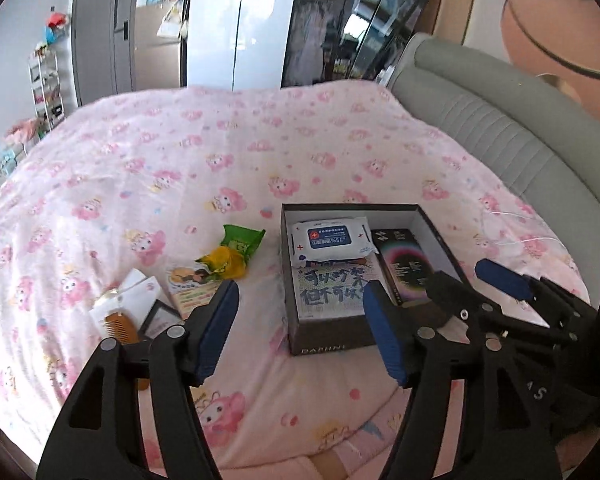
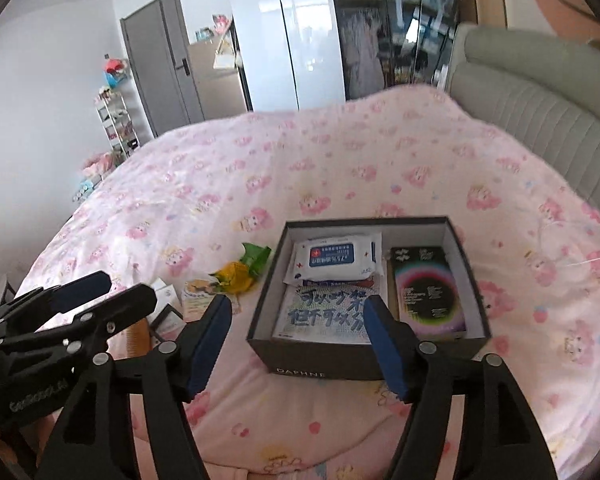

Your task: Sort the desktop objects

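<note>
We hold both grippers above a bed spread with a pink quilt (image 1: 228, 152). Our left gripper (image 1: 300, 328) has its jaws spread with nothing between them, and so does our right gripper (image 2: 298, 338).

Ahead sits an open dark box (image 2: 300, 368) on the quilt. Inside it a white pack of wipes (image 2: 332, 258) lies at the far end, partly over a sheet with blue writing (image 2: 320, 312), and a black booklet (image 2: 428, 292) lies along the right wall.

Left of the box, loose things wait on the quilt: a green packet (image 1: 242, 240), a yellow wrapper (image 1: 226, 264) touching it, a small printed card (image 1: 192, 286), a white box (image 1: 136, 292), a wooden comb (image 1: 114, 322) and a dark frame (image 1: 162, 318).

A grey padded headboard (image 1: 500, 128) rises to the right, wardrobes (image 1: 240, 20) stand beyond the bed, and a wire shelf (image 1: 46, 84) is at the far left.
</note>
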A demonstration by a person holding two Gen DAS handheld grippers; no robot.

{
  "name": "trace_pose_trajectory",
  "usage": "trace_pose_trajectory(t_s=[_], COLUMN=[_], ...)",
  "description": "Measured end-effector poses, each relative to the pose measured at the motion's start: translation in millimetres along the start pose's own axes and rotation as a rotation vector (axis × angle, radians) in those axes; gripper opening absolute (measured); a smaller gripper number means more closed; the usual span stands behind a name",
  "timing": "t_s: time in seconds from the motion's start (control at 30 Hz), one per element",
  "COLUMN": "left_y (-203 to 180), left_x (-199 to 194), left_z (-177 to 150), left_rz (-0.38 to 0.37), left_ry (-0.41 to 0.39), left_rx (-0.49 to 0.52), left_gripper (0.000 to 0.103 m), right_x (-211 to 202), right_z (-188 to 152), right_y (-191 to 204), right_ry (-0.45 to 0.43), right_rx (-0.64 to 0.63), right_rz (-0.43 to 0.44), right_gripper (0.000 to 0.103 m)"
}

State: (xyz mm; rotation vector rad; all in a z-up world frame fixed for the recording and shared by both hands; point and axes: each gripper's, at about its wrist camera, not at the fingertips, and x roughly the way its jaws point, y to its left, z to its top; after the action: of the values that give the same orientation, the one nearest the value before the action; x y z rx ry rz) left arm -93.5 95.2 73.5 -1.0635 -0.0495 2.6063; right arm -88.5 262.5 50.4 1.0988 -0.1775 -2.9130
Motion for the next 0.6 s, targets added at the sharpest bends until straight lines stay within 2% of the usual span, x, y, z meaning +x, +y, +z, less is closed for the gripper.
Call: trace_pose_trajectory(t_s=[0.13,0.3,0.37,0.6], left_y=[4.3,9.1,10.8,24.5], left_x=[-32.7,-66.6,-75.6,-83.5], left_z=[-8.8,-22.1,-27.5,-52.9], left_rz=[0.016,0.041,0.048,0.068], left_ry=[-0.056,-0.113,-0.129,-0.117], left_rx=[-0.002,-0.005,-0.004,-0.048], left_gripper=[0.086,0.100,0.102,0.102], right_x=[-26.5,-49.2,-54.2,-60.5], right_z=[-6.2,-16.2,-21.9,-41.8], right_y=[12.6,23.0,27.3,41.9], right_ry=[-0.046,-0.082,-0.087,-0.080], right_rx=[0.008,0.022,0.020,0.004], right_rz=[-0.014,-0.019,-0.021,-0.014], right_gripper=[0.067,0.073,0.077,0.078])
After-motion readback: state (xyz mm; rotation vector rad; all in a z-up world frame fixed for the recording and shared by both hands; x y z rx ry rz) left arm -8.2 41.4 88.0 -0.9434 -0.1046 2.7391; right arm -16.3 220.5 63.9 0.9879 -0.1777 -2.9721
